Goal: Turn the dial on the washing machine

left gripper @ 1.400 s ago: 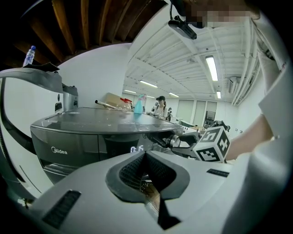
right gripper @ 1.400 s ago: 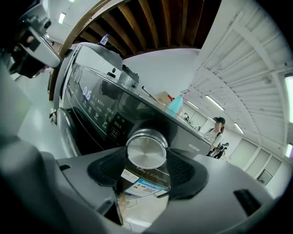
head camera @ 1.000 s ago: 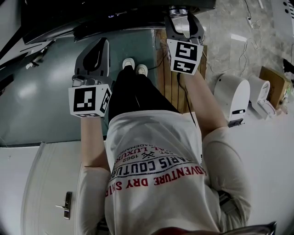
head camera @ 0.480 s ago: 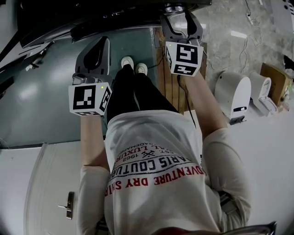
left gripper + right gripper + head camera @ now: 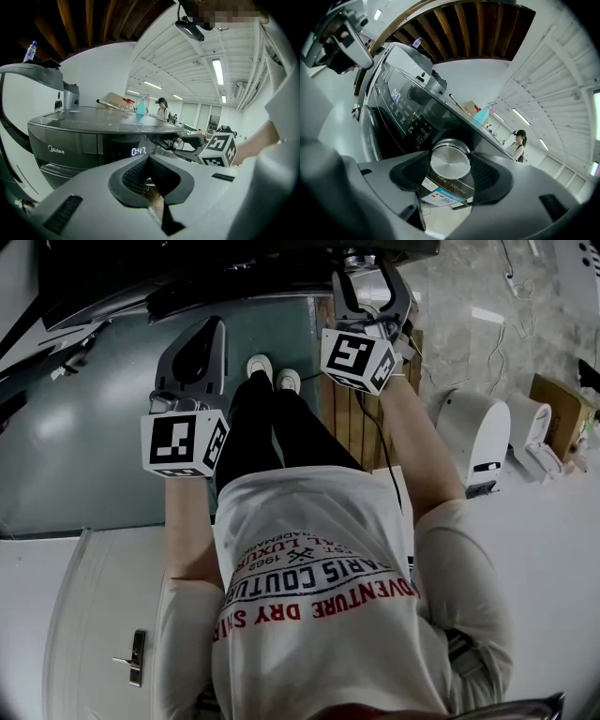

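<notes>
The dark grey washing machine (image 5: 112, 277) fills the top of the head view, and its front panel (image 5: 70, 140) shows a lit display (image 5: 139, 151). The round silver dial (image 5: 450, 161) sits between the two pads of my right gripper (image 5: 450, 162), which is shut on it and rolled to one side. That right gripper (image 5: 367, 266) reaches the machine's front at the top of the head view and also shows in the left gripper view (image 5: 185, 142). My left gripper (image 5: 208, 331) hangs apart from the machine, shut and holding nothing (image 5: 149, 158).
The person's white shoes (image 5: 274, 373) stand on the green floor below the machine. A wooden panel (image 5: 345, 413) runs beside the right arm. White appliances (image 5: 473, 442) and a cardboard box (image 5: 555, 409) stand at right. A blue spray bottle (image 5: 142, 105) stands on the machine's top.
My right gripper has rolled about its own axis while shut on the dial; its marker cube now sits tilted. The left gripper has stayed where it was.
</notes>
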Tool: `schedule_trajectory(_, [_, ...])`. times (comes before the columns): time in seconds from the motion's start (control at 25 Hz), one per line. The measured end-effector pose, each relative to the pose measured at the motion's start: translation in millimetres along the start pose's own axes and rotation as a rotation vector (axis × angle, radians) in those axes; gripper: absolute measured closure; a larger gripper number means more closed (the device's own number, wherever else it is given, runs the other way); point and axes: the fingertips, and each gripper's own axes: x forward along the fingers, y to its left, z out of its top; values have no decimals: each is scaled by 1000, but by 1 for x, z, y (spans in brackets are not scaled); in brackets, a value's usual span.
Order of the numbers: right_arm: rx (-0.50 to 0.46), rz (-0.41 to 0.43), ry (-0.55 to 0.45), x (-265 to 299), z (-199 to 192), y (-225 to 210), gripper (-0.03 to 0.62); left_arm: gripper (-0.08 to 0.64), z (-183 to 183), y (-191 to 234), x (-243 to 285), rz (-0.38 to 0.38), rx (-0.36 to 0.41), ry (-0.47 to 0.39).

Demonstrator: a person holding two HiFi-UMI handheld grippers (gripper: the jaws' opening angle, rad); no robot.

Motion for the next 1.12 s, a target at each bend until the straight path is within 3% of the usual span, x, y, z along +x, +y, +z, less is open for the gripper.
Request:
schedule_trajectory(0.16, [38, -1, 7, 0, 0, -1, 302, 545, 0, 2, -2, 7, 0, -3])
schedule_trajectory(0.44, [380, 86, 20, 1, 1, -8, 304, 545, 6, 5, -2, 15, 7, -13])
schedule_trajectory(0.6, [478, 114, 24, 2, -5, -11, 304, 545, 7, 5, 0, 16, 13, -14])
schedule_trajectory(0.84, [468, 139, 1, 1, -5, -10, 302, 545, 3, 2, 1, 17, 18, -5])
schedule_trajectory(1.0, [372, 120, -68, -7, 7, -8, 301, 545, 0, -2, 1, 17, 20, -1])
schedule_trajectory(1.12, [244, 86, -86, -10, 7, -6, 299, 545, -3, -4, 2, 13, 15, 1])
